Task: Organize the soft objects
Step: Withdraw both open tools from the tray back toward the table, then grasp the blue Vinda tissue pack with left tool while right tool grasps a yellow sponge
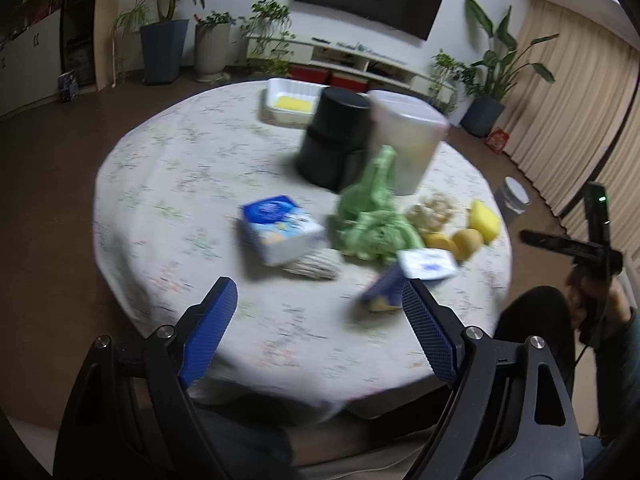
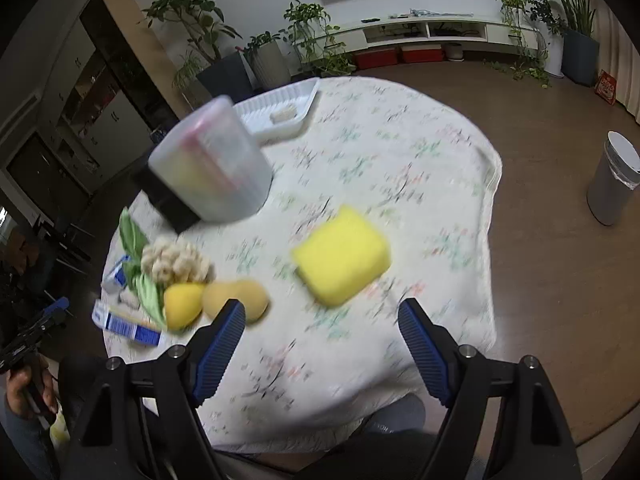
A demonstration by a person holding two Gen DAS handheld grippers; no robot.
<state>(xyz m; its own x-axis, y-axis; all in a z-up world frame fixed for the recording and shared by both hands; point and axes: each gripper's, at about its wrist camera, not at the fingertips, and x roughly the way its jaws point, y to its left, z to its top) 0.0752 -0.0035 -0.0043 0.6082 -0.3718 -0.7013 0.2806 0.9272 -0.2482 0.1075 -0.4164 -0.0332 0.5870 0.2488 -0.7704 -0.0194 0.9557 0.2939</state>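
Note:
A yellow sponge [image 2: 342, 255] lies on the round table with a floral cloth [image 2: 400, 152], just beyond my open, empty right gripper [image 2: 322, 312]; it also shows in the left wrist view [image 1: 485, 220]. A white tray [image 1: 294, 102] at the far side holds another yellow sponge [image 1: 295, 105]. A crumpled green bag [image 1: 372, 216], a blue and white tissue pack [image 1: 280, 228] and a smaller blue and white pack [image 1: 428, 264] lie beyond my open, empty left gripper [image 1: 320, 296].
A black cylinder [image 1: 334, 140] and a translucent lidded container [image 1: 408, 140] stand mid-table. A cauliflower [image 2: 176, 260], a lemon [image 2: 182, 304] and a potato [image 2: 236, 298] lie near the left fingertip of the right gripper. A grey bin [image 2: 612, 178] stands on the floor.

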